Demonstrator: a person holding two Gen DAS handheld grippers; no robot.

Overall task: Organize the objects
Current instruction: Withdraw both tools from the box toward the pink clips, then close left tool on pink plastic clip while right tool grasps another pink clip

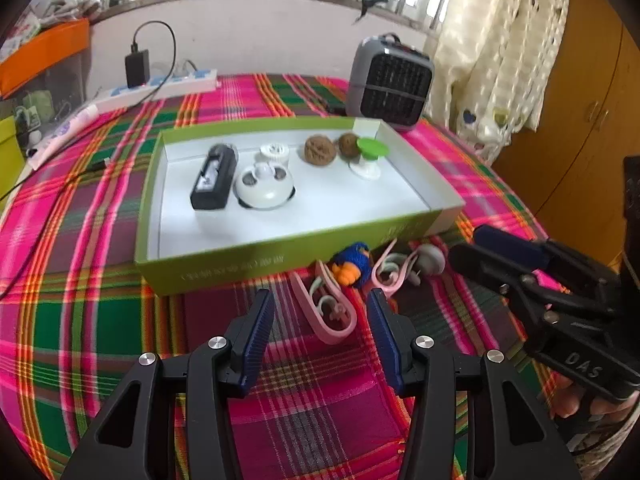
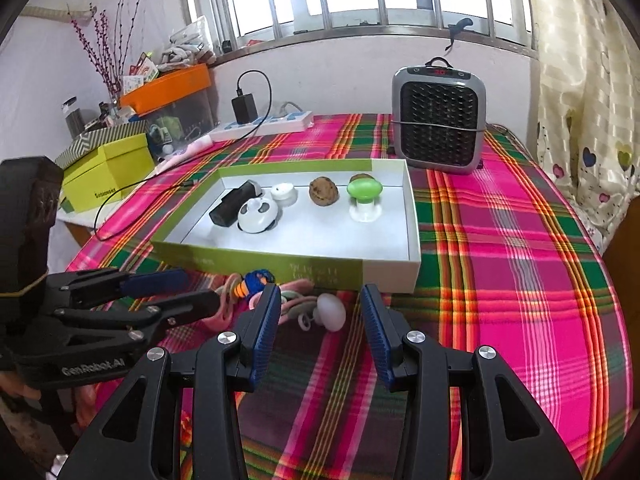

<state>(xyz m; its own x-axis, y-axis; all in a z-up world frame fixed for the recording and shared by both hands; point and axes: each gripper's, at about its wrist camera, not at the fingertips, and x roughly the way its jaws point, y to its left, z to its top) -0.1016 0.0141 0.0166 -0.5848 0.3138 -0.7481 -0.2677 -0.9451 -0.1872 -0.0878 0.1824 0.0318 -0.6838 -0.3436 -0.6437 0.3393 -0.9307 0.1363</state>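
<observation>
A shallow green box (image 1: 280, 250) with a white inside lies on the plaid cloth. It holds a black device (image 1: 212, 184), a white round gadget (image 1: 264, 190), a white cap, two walnuts (image 1: 319, 151) and a green-topped knob (image 1: 370, 156). Loose in front of the box lie two pink clips (image 1: 328, 312), a blue and orange knitted toy (image 1: 354, 264) and a pale mushroom-shaped piece (image 2: 332, 312). My left gripper (image 1: 322, 304) is open, with one pink clip between its tips, untouched. My right gripper (image 2: 320, 298) is open around the pale piece, its pads clear of it.
A grey fan heater (image 2: 438, 120) stands behind the box. A power strip with a black charger (image 2: 244, 108) and its cable lie at the back left. Yellow-green boxes (image 2: 108, 172) and an orange-lidded bin sit off the left edge. A curtain and a wooden cabinet (image 1: 580, 120) stand at the right.
</observation>
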